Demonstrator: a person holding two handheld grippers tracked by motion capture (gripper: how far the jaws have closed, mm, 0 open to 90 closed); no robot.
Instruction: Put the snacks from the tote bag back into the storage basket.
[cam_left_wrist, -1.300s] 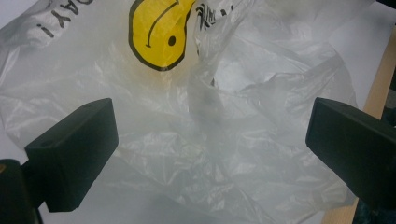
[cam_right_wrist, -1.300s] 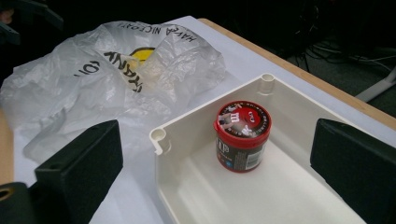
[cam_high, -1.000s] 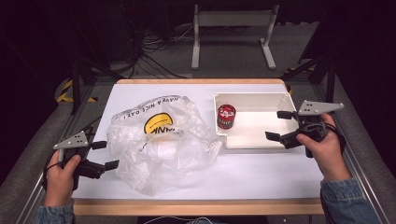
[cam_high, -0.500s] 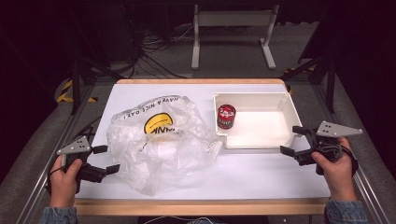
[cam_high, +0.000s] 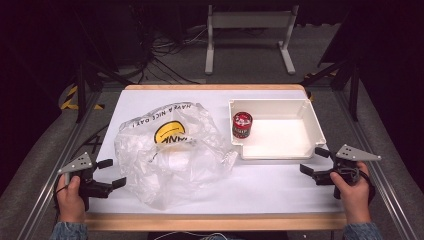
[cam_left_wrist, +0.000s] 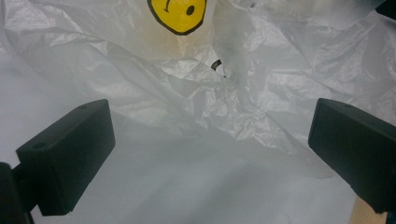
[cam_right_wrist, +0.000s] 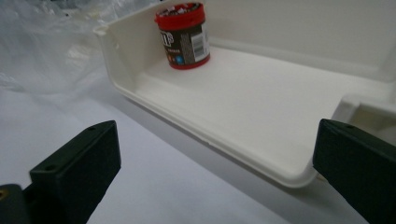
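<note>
A: What is counted on the table?

B: One red-lidded jar is seen standing upright in the left end of one white tray, near its left wall. One crumpled clear plastic bag with a yellow smiley face is spread on the white table, just left of the tray. No other jar is seen.

A: And the tools?

B: Two are counted. The left gripper is held at the table's near left corner, its jaws spread wide and empty, pointed at the bag's edge. The right gripper is held just off the tray's near right corner, its jaws likewise spread wide with nothing between them.

A: Is the jar touched?

B: No; it is well apart from both.
</note>
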